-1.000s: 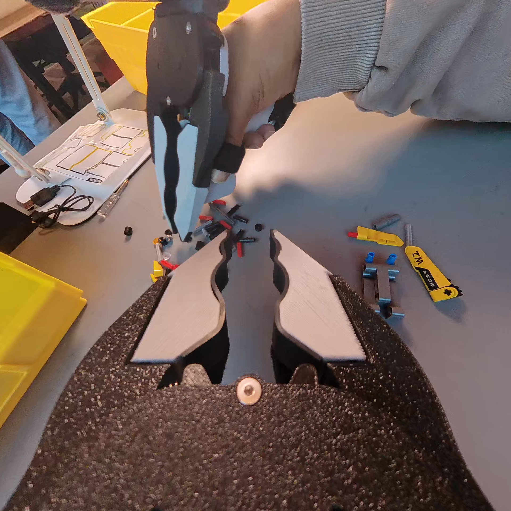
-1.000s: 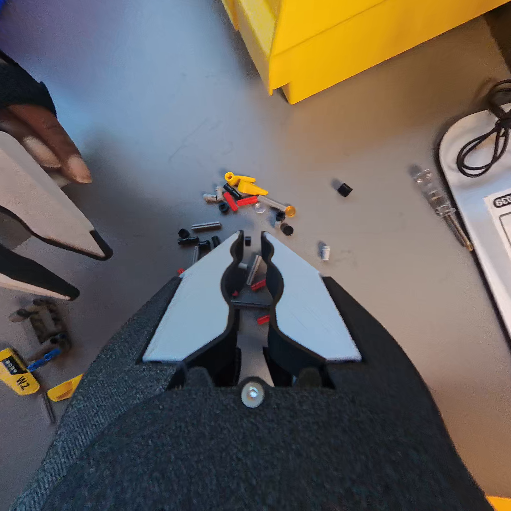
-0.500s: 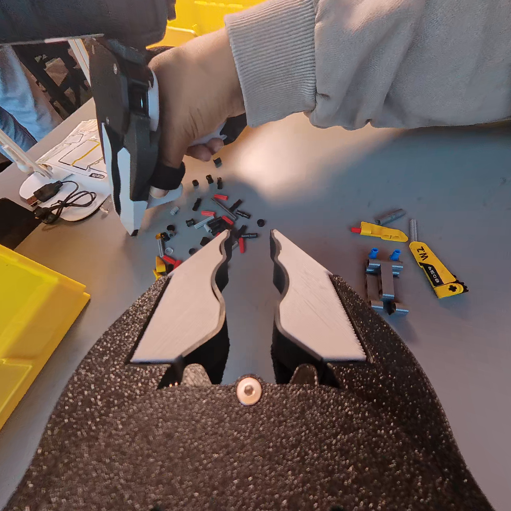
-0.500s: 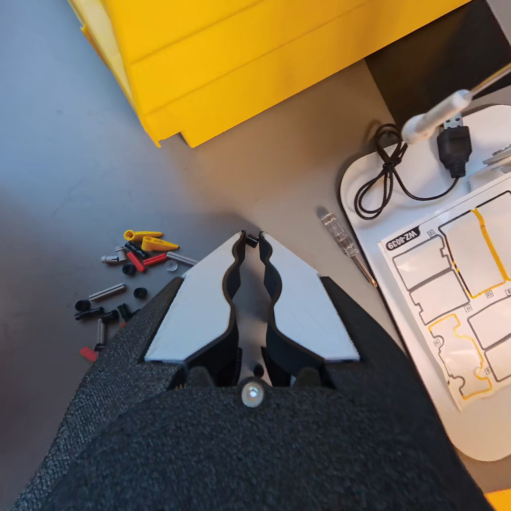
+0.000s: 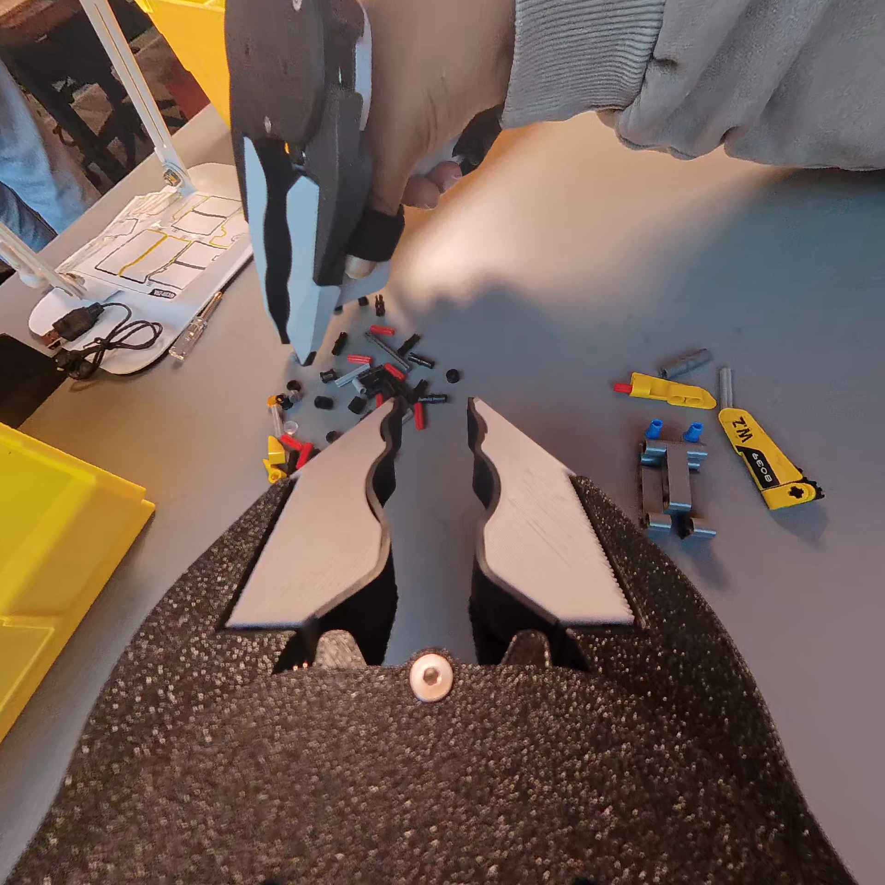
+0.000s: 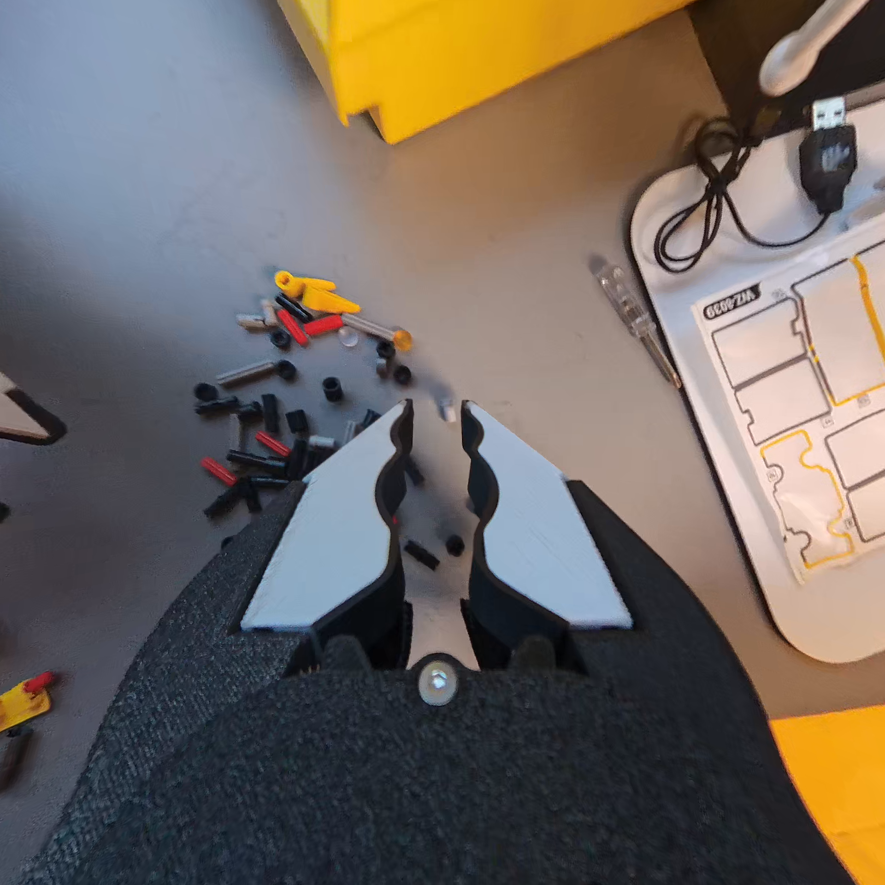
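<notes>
Both tongs agape — left tongs [image 5: 431, 402], right tongs [image 6: 436, 404] — over scattered pins [image 6: 268, 431]

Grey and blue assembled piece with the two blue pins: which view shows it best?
The left wrist view: the grey and blue assembly lies whole and sharp on the table, beside the long yellow piece. The right wrist view does not show it clearly; only blurred bits sit at its left edge.

yellow bins [image 6: 459, 62]: 2 | grippers [image 5: 431, 407]: 2 | blue pins [image 5: 654, 427]: 2 | screwdriver [image 6: 632, 321]: 1
</notes>
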`<state>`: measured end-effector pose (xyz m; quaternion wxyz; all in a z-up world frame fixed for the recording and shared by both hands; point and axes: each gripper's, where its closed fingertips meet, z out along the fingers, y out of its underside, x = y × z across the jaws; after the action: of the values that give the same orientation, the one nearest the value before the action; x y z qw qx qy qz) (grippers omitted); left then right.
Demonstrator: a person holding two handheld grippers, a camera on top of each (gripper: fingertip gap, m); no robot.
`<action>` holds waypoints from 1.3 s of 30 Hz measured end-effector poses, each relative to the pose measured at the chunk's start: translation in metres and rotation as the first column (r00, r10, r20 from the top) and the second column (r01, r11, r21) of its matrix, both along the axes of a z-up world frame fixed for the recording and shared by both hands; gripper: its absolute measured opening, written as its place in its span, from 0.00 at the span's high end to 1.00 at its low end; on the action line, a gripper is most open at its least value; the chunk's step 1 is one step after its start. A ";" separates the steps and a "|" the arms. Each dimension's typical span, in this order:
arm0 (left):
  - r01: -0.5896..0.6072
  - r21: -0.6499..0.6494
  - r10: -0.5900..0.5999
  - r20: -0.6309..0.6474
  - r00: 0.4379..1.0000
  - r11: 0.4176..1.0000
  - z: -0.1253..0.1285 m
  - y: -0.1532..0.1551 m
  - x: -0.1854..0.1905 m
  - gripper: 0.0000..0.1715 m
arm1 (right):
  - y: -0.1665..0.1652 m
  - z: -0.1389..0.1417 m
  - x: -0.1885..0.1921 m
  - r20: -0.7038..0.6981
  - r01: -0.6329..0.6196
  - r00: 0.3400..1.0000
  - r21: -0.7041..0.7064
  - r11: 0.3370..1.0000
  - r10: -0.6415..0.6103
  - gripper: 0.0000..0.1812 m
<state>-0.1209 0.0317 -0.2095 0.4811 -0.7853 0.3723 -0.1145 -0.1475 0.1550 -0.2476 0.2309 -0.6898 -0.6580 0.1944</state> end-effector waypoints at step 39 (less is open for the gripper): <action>-0.017 -0.003 0.017 -0.028 0.999 1.000 -0.003 0.002 -0.005 0.85 | 0.001 0.007 0.022 -0.116 0.196 0.972 -0.060 0.979 -0.202 1.00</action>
<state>-0.1259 0.0338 -0.2121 0.4757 -0.7906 0.3724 -0.1000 -0.1254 0.1565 -0.2408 0.2724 -0.7445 -0.5654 0.2277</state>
